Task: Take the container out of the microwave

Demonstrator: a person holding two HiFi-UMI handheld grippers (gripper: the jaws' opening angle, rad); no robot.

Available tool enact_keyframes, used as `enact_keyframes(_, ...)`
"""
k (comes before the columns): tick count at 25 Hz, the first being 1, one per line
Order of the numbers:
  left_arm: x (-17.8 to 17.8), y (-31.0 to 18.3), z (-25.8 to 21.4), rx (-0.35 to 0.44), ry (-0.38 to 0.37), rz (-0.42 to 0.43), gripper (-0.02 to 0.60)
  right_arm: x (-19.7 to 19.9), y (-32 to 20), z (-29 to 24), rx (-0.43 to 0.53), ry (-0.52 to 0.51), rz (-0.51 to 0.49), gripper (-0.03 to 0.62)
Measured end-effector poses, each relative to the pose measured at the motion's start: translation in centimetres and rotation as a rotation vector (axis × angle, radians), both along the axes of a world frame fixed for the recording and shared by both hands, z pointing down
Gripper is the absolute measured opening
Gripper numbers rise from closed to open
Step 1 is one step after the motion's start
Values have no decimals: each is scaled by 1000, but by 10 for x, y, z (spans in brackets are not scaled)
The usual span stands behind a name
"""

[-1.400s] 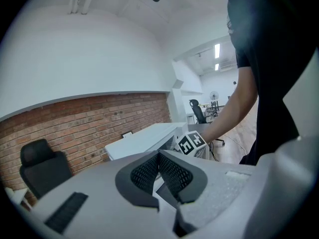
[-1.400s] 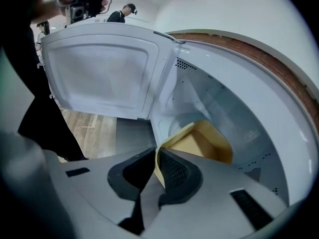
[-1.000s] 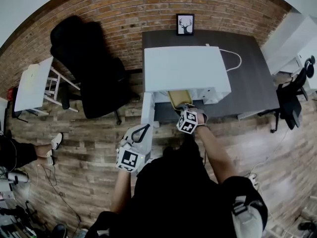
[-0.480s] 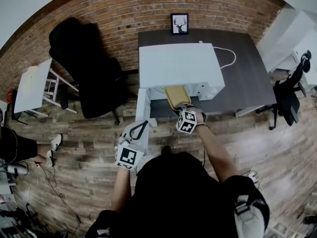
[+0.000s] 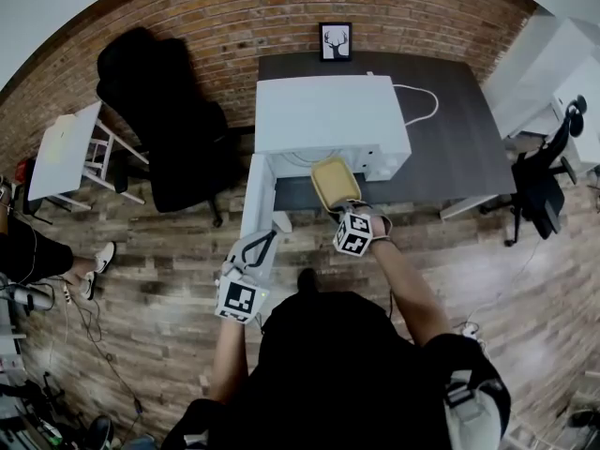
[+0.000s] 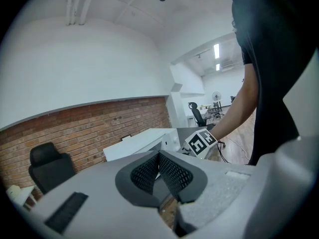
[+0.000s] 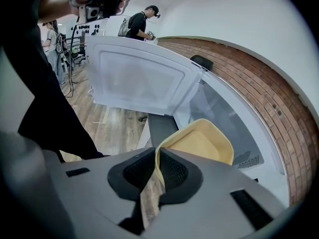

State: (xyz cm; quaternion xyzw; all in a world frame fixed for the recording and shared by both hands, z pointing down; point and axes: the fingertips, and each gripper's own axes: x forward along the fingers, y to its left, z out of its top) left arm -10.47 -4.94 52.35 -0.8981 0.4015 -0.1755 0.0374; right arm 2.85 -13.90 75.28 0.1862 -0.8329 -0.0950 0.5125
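A white microwave (image 5: 323,115) stands on the dark table (image 5: 459,148) with its door (image 5: 259,204) swung open to the left. My right gripper (image 5: 349,212) is shut on the near rim of the yellow container (image 5: 335,182), which is held outside the microwave's mouth over the table's front strip. In the right gripper view the container (image 7: 202,141) tilts up between the pads, with the open door (image 7: 137,81) behind it. My left gripper (image 5: 255,251) hangs below the door, shut with nothing between its jaws (image 6: 158,169).
A black office chair (image 5: 164,120) stands left of the table, with a white stool (image 5: 66,153) beyond it. A framed picture (image 5: 335,41) leans on the brick wall. A white cable (image 5: 422,106) lies on the table. Another person's leg (image 5: 56,261) shows at far left.
The yellow container has come out of the microwave cavity toward me with my right gripper. The left gripper has dropped slightly lower.
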Motion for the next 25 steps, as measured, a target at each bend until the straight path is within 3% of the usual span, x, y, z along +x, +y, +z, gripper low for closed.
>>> enact_keyframes(25,77,94,0,-10,-13,-44,2,58,85,-5,-8,-34,-55,26)
